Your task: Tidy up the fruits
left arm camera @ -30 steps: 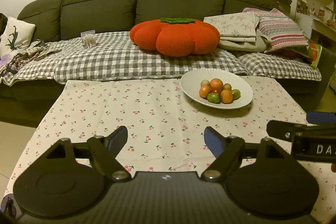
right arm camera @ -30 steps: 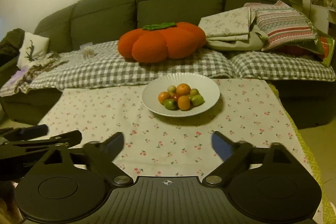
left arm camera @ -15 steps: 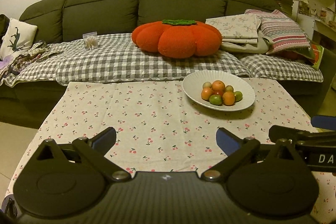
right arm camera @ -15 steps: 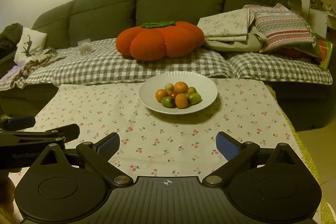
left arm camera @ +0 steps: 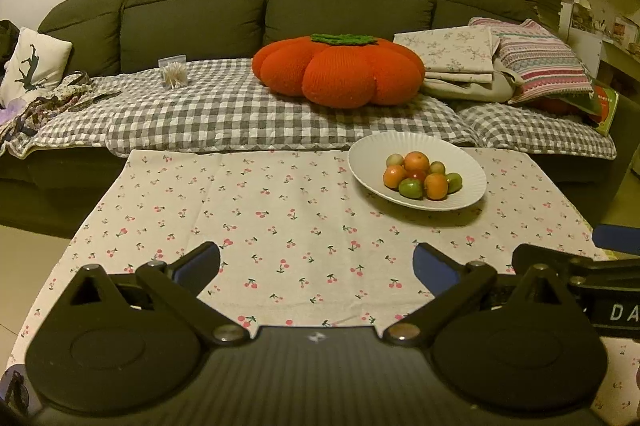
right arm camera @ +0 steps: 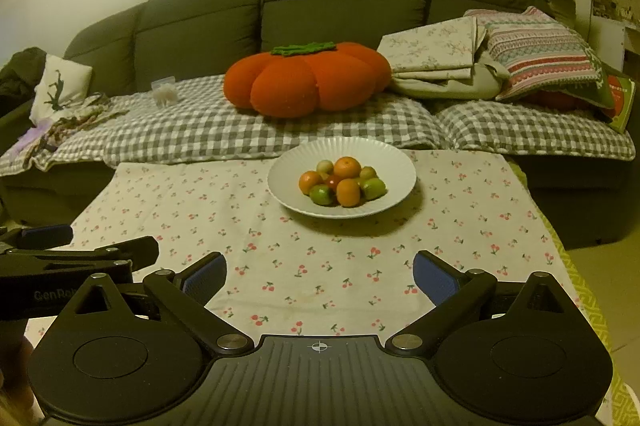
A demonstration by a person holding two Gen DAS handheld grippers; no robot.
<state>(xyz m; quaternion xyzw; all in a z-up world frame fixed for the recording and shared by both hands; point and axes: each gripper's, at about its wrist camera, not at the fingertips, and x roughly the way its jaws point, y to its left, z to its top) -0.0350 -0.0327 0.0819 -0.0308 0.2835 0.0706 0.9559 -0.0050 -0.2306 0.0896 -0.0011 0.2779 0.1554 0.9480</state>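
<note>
The table's cherry-print cloth (left arm camera: 280, 218) lies bare from the near edge to the far edge across its whole left and middle. Only the white plate (left arm camera: 472, 182) of small orange and green fruit (left arm camera: 422, 175) stands on it, near the far edge, right of centre, with bare cloth all round its rim. In the right wrist view there is also bare cloth (right arm camera: 472, 210) between the plate (right arm camera: 288, 198) and the right edge. Past the far edge the sofa seat with its checked cover (left arm camera: 208, 114) rises above the tabletop, and the orange pumpkin cushion (left arm camera: 340, 70) sits there behind the plate. Both grippers hang side by side over the near edge, the other's arm crowding each view's inner side.
</note>
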